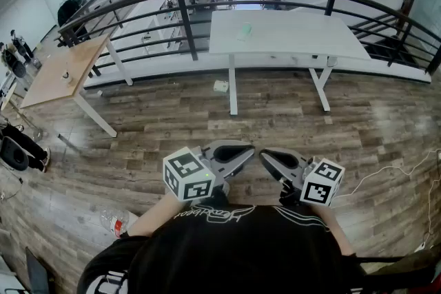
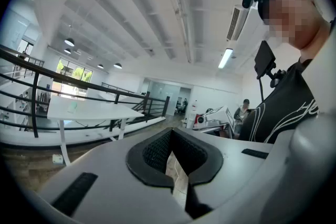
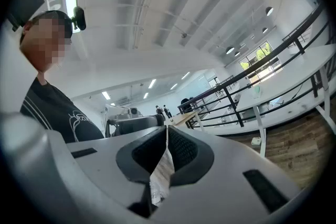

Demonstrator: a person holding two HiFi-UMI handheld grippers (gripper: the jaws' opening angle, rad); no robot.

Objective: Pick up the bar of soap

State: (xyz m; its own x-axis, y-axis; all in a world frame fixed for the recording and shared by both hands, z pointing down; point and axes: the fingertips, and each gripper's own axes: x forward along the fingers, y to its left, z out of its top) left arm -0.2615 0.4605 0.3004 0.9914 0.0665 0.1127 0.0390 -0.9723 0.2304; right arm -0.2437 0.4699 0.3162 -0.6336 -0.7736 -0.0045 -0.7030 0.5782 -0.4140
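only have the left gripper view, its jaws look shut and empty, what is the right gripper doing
observer: the right gripper is shut too, with nothing in its jaws.
operator: where do both sit relative to the white table
observer: the head view shows the left gripper and the right one held in front of the person's chest, tips near each other. A stretch of wood floor lies between them and the white table.
operator: any other table nearby
observer: yes, a wooden table stands to the left of the white one.
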